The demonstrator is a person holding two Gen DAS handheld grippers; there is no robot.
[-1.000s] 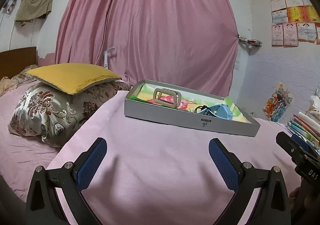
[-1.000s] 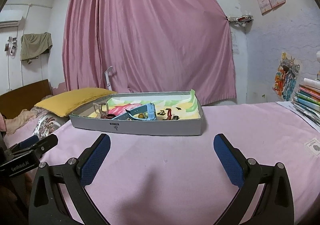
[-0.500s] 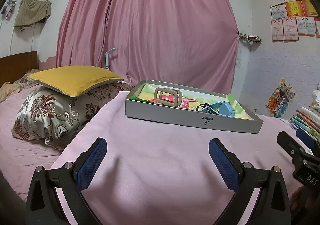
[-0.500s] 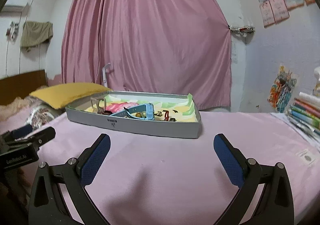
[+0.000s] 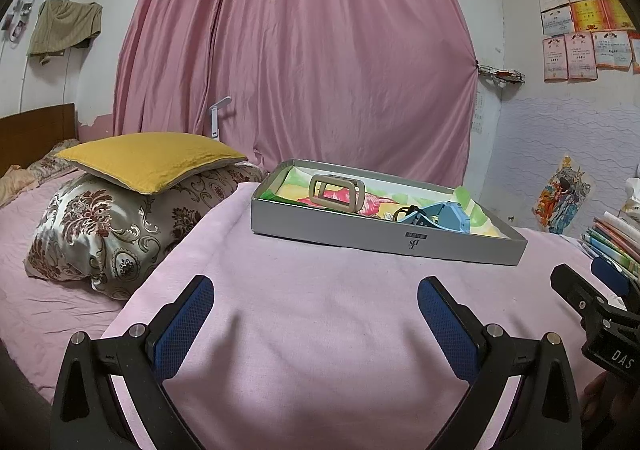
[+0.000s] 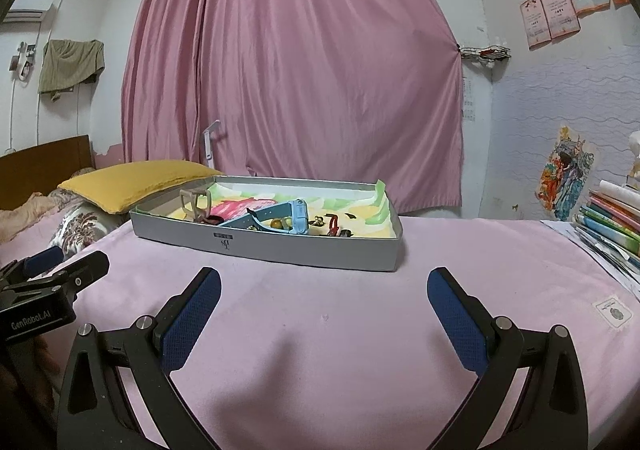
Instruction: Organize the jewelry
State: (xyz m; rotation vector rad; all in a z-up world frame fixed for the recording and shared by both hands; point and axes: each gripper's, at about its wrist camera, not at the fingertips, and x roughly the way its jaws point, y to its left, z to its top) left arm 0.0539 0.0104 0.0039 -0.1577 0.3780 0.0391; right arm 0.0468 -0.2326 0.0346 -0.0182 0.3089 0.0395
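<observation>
We hold our left gripper (image 5: 316,314) and right gripper (image 6: 324,304) spread wide, empty, short of the tray (image 6: 304,250) holding tangled jewelry (image 6: 280,215); grabbing carelessly could drag several pieces together.

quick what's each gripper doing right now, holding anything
left gripper: open, holding nothing, over the pink sheet.
right gripper: open, holding nothing, short of the grey box.
</observation>
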